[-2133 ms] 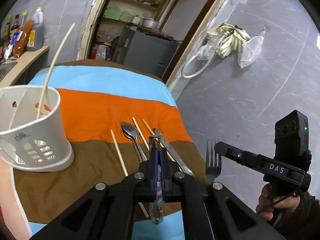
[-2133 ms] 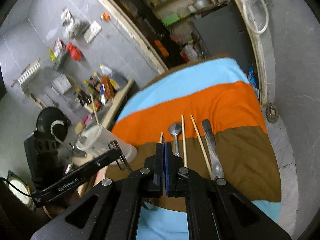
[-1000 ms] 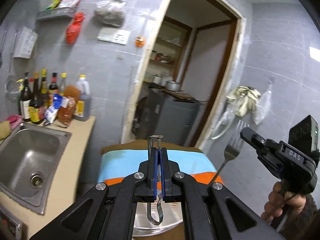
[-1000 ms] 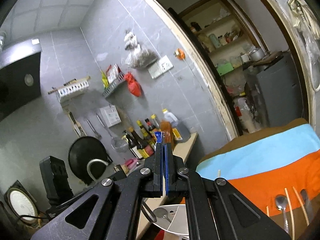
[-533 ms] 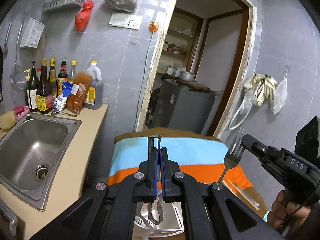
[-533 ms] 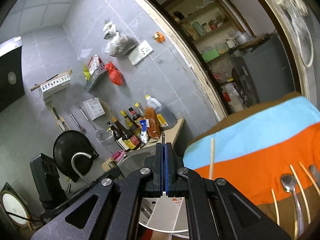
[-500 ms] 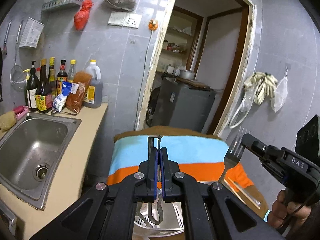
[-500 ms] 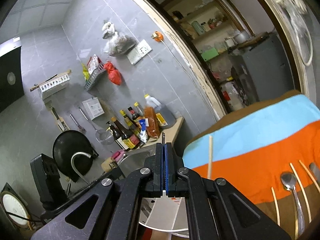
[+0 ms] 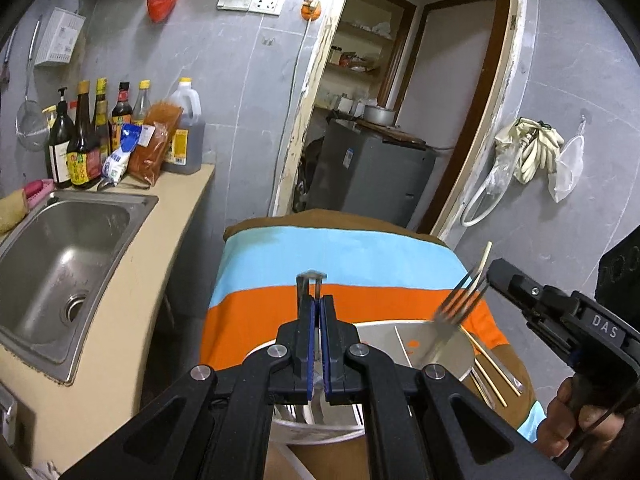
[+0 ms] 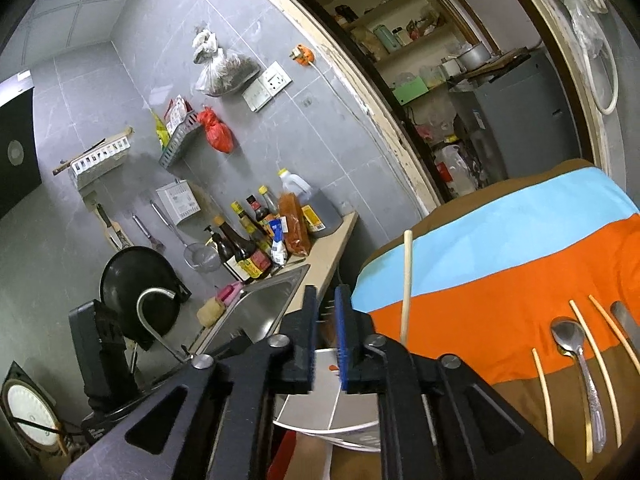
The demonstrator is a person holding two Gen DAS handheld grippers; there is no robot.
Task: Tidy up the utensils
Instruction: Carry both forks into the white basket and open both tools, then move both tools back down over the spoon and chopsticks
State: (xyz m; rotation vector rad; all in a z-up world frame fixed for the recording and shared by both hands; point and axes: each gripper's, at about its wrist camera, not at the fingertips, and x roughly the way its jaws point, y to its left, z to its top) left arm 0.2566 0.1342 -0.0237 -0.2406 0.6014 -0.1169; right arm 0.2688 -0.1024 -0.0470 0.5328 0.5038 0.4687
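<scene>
My left gripper is shut on a thin metal utensil, whose squared end sticks up past the fingertips, over the white utensil holder. At the right, my right gripper has its jaws opening. The fork is blurred just off its tip, with the handle down inside the holder. In the right wrist view my right gripper shows a clear gap above the holder; its pads do not press on the fork. One chopstick stands in the holder.
On the striped cloth beside the holder lie a spoon, loose chopsticks and a knife. A steel sink and a row of bottles are at the left. A hand grips the right tool.
Both grippers have sunk toward the holder and tilted down. The right jaws, shut on the fork before, have parted, and the fork is dropping into the holder.
</scene>
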